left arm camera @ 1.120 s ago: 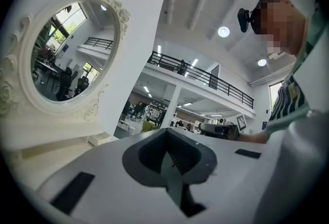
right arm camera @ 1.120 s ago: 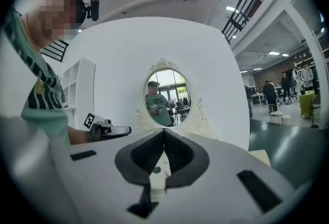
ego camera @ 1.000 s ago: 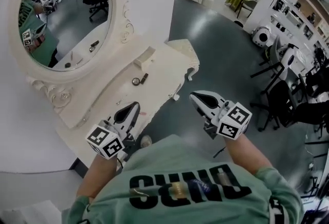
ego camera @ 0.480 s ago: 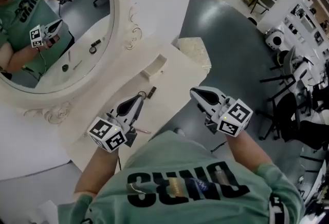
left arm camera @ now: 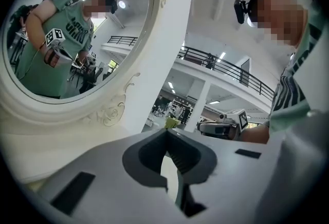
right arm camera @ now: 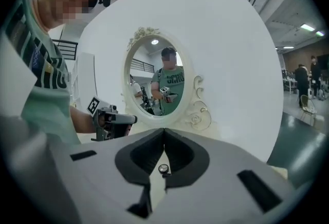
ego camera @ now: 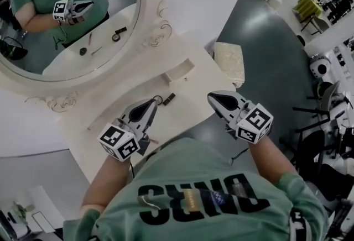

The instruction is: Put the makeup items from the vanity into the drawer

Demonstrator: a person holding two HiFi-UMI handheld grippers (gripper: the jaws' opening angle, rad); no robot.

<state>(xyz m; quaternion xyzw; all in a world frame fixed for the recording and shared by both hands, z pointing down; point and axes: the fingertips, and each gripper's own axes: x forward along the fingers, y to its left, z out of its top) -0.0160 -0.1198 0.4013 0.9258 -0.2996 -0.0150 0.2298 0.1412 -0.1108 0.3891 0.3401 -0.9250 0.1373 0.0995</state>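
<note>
**A:** Where's the makeup from my jaws?

**B:** A dark stick (ego camera: 169, 98) lies mid-frame on the vanity (ego camera: 133, 90), slanting up-right. It's just beyond my left gripper (ego camera: 152, 104), the nearer one. My right gripper (ego camera: 212, 96) sits further right. Both jaw pairs are closed and empty (they'll need opening, I'd judge).

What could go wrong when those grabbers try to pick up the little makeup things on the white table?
1. The left gripper is shut and right next to the small round item and the dark stick. A nudge could push them across the vanity and off its near edge.
2. Both things are tiny, so the jaws might slip off them.
3. The right gripper is shut too, so it probably couldn't catch anything that falls.
</note>
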